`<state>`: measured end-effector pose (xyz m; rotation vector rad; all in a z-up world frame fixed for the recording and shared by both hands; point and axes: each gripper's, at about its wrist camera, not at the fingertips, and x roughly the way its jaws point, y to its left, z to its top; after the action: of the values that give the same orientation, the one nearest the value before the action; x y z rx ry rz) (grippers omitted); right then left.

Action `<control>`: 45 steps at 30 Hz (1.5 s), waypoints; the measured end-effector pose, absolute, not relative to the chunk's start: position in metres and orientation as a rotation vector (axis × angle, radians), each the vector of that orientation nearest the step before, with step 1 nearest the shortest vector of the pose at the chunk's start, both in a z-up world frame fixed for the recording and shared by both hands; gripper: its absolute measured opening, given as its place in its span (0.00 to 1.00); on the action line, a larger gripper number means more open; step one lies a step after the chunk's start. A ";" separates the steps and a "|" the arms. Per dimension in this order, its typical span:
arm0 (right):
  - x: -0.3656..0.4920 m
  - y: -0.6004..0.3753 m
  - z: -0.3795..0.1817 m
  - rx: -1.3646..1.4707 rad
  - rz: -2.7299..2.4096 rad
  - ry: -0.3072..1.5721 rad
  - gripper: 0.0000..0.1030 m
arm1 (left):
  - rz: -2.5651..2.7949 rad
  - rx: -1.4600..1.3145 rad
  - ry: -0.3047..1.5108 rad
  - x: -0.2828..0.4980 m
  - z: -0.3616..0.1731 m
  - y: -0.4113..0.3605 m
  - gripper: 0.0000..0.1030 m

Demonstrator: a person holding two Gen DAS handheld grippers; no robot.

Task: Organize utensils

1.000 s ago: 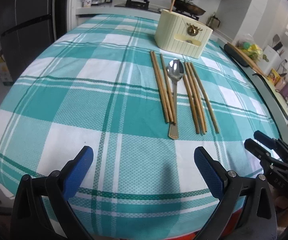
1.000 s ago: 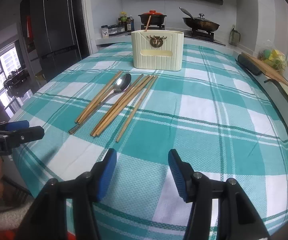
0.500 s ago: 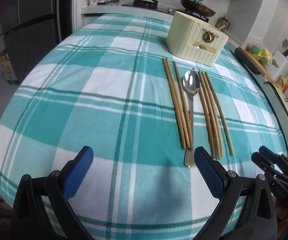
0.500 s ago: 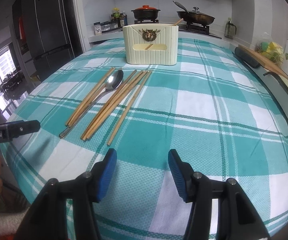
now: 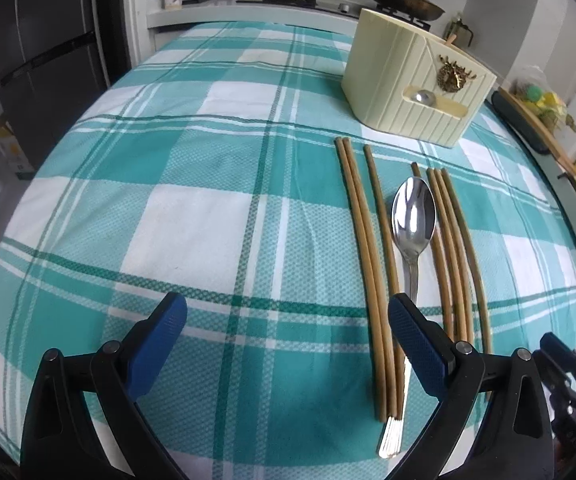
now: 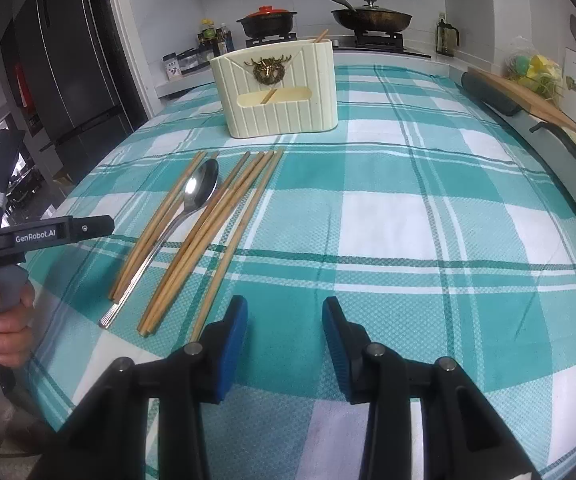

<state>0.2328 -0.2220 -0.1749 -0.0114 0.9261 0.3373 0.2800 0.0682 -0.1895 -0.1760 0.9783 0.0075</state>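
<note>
Chopsticks flank spoon before holder; left hand-held gripper wide, right hand-held gripper wide.

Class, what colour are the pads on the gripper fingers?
Blue pads on black arms, clearest in the right wrist view.
</note>
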 end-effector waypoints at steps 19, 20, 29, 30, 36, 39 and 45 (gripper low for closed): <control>0.274 -0.180 -0.186 -0.060 0.381 0.967 0.38 | 0.054 -0.032 1.027 0.308 -0.212 0.048 0.99; 0.276 -0.178 -0.187 -0.065 0.382 0.970 0.37 | 0.054 -0.022 1.018 0.308 -0.212 0.046 0.99; 0.280 -0.148 -0.197 -0.203 0.388 0.962 0.15 | 0.042 -0.028 0.979 0.313 -0.207 0.047 0.65; 0.281 -0.145 -0.197 -0.222 0.383 0.953 0.10 | 0.034 -0.019 0.972 0.313 -0.205 0.046 0.55; 0.289 -0.170 -0.195 -0.200 0.248 0.953 0.06 | 0.061 -0.062 0.968 0.301 -0.202 0.059 0.05; 0.285 -0.199 -0.193 -0.183 0.169 0.961 0.06 | 0.089 -0.090 0.972 0.284 -0.202 0.069 0.05; 0.254 -0.260 -0.190 -0.174 0.037 0.974 0.06 | 0.118 -0.120 0.976 0.239 -0.203 0.081 0.06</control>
<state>0.2544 -0.2596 -0.1903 -0.1744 0.9737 0.0373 0.2393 0.0809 -0.2029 -0.1203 0.9762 0.1176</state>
